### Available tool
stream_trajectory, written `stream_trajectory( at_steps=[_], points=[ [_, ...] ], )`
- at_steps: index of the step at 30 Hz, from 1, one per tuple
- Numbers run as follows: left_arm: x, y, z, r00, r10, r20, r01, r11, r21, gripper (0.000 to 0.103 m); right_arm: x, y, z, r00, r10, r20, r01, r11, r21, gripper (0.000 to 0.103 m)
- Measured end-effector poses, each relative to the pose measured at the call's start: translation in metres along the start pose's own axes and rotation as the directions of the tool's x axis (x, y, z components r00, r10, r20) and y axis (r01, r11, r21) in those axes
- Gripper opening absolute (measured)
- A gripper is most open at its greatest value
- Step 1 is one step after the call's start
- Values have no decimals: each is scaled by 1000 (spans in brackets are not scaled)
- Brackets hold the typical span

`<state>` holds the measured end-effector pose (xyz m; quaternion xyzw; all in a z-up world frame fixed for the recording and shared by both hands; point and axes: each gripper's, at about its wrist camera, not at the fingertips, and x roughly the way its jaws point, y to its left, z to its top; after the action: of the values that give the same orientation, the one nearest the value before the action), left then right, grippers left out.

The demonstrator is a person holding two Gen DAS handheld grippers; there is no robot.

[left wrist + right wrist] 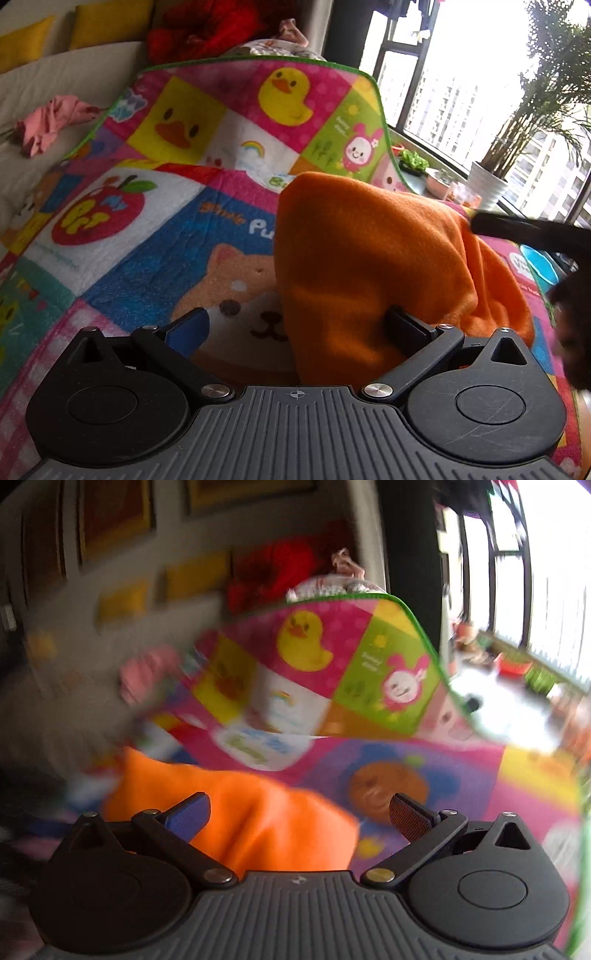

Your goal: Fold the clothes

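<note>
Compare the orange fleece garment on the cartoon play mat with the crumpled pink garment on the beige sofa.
The orange fleece garment is large, heaped up on the cartoon play mat, close between the open fingers of the left gripper. The crumpled pink garment looks small, lies low and off the mat on the beige sofa, with no gripper near it. Both are unfolded, plain-coloured clothes.

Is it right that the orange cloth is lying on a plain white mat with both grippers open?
Not quite. The mat is not plain white: it is colourful, with ducks, an apple and a puppy, as the left wrist view shows. The orange cloth does lie on it, and the left gripper and right gripper are open.
</note>
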<state>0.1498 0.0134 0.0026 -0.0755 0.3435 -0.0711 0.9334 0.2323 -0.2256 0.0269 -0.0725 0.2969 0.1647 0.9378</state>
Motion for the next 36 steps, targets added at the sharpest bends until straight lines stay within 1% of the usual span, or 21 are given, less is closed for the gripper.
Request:
stream_trajectory(
  at_steps=[1, 5, 7, 10, 11, 14, 15, 16, 17, 19, 20, 21, 23, 25, 27, 29, 31, 33, 34, 36],
  points=[
    [-2, 1, 1, 1000, -6, 5, 6, 1000, -4, 103, 8, 5, 2, 1000, -26, -15, 26, 999, -29, 103],
    [-15, 8, 16, 998, -46, 52, 47, 999, -21, 103, 34, 20, -5, 996, -78, -44, 74, 993, -89, 103],
    [-13, 10, 29, 997, -22, 70, 24, 1000, -20, 103, 34, 19, -7, 996, -77, -44, 73, 994, -87, 103],
    [14, 6, 47, 999, 19, 46, -19, 1000, 12, 103, 30, 15, -10, 997, -69, -39, 66, 995, -77, 103],
    [26, 5, 51, 999, 25, 27, -25, 999, 20, 103, 28, 13, -11, 997, -71, -35, 69, 995, -78, 103],
    [50, 6, 55, 1000, 24, -15, -25, 1000, -11, 103, 13, 9, -15, 996, -89, 0, 89, 993, -74, 103],
    [55, 7, 55, 999, 26, -24, -26, 999, -28, 103, 3, 8, -17, 997, -77, 16, 78, 995, -67, 103],
    [58, 9, 55, 999, 30, -27, -31, 999, -37, 103, -11, 6, -20, 999, -29, 36, 31, 998, -54, 103],
    [60, 10, 54, 999, 35, -27, -36, 998, -43, 103, -25, 6, -25, 998, 48, 51, -46, 998, -44, 103],
    [63, 13, 52, 999, 36, -26, -38, 998, -53, 103, -46, 9, -37, 978, 200, 52, -198, 979, -49, 103],
    [64, 15, 51, 999, 32, -27, -33, 997, -65, 103, -50, 14, -45, 974, 225, 39, -222, 973, -70, 103],
    [66, 17, 50, 999, 27, -29, -29, 997, -77, 103, -53, 19, -53, 972, 232, 24, -229, 969, -95, 103],
    [65, 18, 50, 999, 18, -28, -21, 995, -93, 103, -45, 28, -68, 986, 166, -19, -167, 975, -144, 103],
    [60, 18, 51, 1000, 12, -21, -14, 994, -105, 103, -37, 23, -72, 988, 151, -40, -155, 982, -104, 103],
    [43, 15, 50, 1000, 4, 3, -4, 994, -108, 103, -32, 19, -72, 988, 144, -49, -148, 986, -72, 103],
    [26, 15, 43, 999, -45, 11, 46, 993, -104, 103, -35, 20, -73, 992, 120, -37, -123, 987, -102, 103],
    [13, 15, 30, 993, -114, -7, 113, 988, -103, 103, -37, 17, -75, 992, 120, -34, -123, 986, -109, 103],
    [6, 16, 16, 987, -159, -32, 155, 983, -100, 103, -41, 5, -73, 985, 168, -31, -169, 985, -39, 103],
    [3, 17, 10, 986, -165, -39, 160, 982, -100, 103, -44, -2, -70, 980, 198, -22, -197, 980, 17, 103],
    [3, 21, 2, 987, -156, -48, 150, 983, -109, 103, -50, -19, -62, 967, 254, 13, -254, 957, 142, 103]
  ],
)
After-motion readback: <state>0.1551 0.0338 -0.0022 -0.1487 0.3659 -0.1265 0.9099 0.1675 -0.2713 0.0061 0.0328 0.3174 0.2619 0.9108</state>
